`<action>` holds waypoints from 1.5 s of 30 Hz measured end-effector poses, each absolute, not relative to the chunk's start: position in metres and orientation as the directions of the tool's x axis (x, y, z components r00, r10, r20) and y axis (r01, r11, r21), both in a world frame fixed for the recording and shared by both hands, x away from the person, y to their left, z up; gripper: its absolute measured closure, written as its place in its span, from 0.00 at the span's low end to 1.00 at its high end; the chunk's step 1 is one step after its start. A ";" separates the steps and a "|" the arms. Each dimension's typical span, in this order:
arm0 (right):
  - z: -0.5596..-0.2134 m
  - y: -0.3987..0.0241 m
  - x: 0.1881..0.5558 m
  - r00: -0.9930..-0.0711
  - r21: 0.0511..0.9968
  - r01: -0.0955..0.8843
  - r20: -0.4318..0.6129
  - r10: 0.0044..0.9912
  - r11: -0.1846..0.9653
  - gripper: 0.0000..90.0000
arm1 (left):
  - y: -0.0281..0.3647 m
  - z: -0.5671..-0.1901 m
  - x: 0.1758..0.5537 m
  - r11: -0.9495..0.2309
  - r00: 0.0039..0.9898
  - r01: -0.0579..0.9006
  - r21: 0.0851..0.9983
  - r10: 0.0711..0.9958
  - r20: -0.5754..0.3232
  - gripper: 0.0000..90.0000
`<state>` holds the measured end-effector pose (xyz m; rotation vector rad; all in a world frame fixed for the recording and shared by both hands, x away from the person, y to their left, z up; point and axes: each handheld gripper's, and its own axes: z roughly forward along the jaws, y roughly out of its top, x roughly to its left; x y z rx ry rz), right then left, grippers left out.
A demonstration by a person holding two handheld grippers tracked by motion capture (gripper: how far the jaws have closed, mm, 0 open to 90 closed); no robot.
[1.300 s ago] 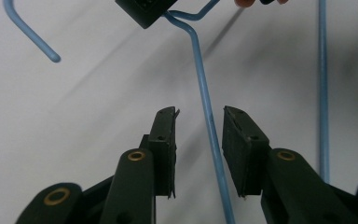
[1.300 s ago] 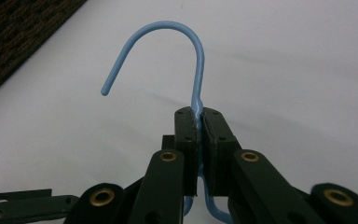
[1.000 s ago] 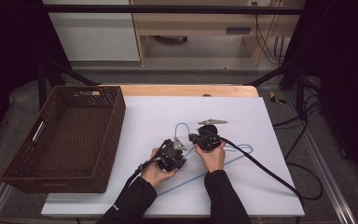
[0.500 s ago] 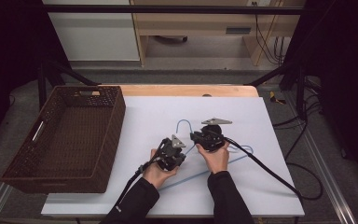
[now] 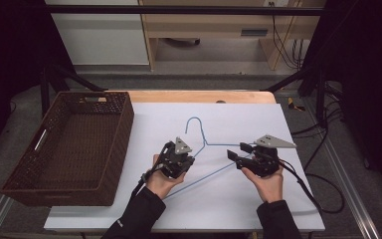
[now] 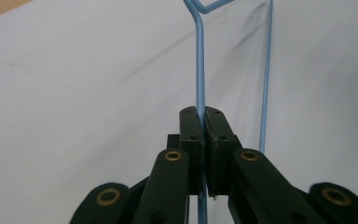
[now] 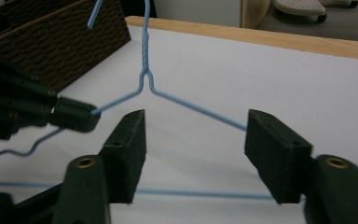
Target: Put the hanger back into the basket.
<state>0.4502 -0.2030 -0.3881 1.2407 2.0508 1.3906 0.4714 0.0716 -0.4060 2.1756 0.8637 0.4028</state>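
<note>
**Left fingers pinch hanger wire, right fingers spread wide**

The left gripper [image 6: 204, 135] has its fingers pressed together on one sloping arm of the blue wire hanger [image 6: 200, 70]; in the left gripper view the wire runs straight out between the two pads toward the neck. The right gripper [image 7: 193, 154] holds nothing: its fingers stand wide apart, with the hanger's other arm and bottom bar passing between them. In the high view the hanger [image 5: 198, 130] lies on the white table [image 5: 278, 199], hook pointing away from the person, between the two hands. A brown wicker basket [image 5: 124, 129] sits at the table's left edge, apart from the hanger.
</note>
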 end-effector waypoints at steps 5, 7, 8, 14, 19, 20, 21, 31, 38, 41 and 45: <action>-0.390 -0.219 0.431 -0.566 0.888 0.439 0.153 0.810 0.138 0.29 | 0.081 -0.386 0.466 -0.488 0.716 0.430 0.760 0.697 0.042 0.97; -0.392 -0.225 0.425 -0.569 0.891 0.430 0.142 0.810 0.146 0.22 | 0.086 -0.377 0.464 -0.488 0.710 0.421 0.764 0.701 0.056 0.97; -0.392 -0.225 0.425 -0.569 0.891 0.430 0.142 0.810 0.146 0.22 | 0.086 -0.377 0.464 -0.488 0.710 0.421 0.764 0.701 0.056 0.97; -0.400 -0.238 0.411 -0.576 0.890 0.418 0.106 0.811 0.180 0.09 | 0.107 -0.350 0.458 -0.481 0.693 0.403 0.778 0.716 0.085 0.97; -0.401 -0.240 0.406 -0.579 0.894 0.405 0.091 0.810 0.189 0.05 | 0.121 -0.334 0.454 -0.489 0.688 0.392 0.779 0.718 0.104 0.97; -0.401 -0.240 0.405 -0.573 0.895 0.407 0.093 0.814 0.184 0.04 | 0.123 -0.331 0.453 -0.486 0.686 0.390 0.782 0.720 0.105 0.97; -0.401 -0.240 0.405 -0.570 0.897 0.405 0.095 0.816 0.179 0.04 | 0.126 -0.328 0.453 -0.493 0.686 0.386 0.779 0.719 0.115 0.97; -0.403 -0.246 0.403 -0.559 0.906 0.392 0.097 0.824 0.159 0.03 | 0.146 -0.303 0.451 -0.490 0.682 0.357 0.796 0.718 0.136 0.97; -0.404 -0.250 0.402 -0.545 0.906 0.397 0.107 0.832 0.143 0.03 | 0.172 -0.284 0.452 -0.469 0.667 0.341 0.815 0.731 0.142 0.97; -0.404 -0.251 0.402 -0.548 0.905 0.396 0.097 0.831 0.155 0.03 | 0.184 -0.277 0.454 -0.464 0.662 0.337 0.820 0.736 0.144 0.97; -0.405 -0.250 0.403 -0.551 0.903 0.397 0.095 0.829 0.161 0.03 | 0.202 -0.273 0.458 -0.449 0.645 0.353 0.821 0.753 0.134 0.97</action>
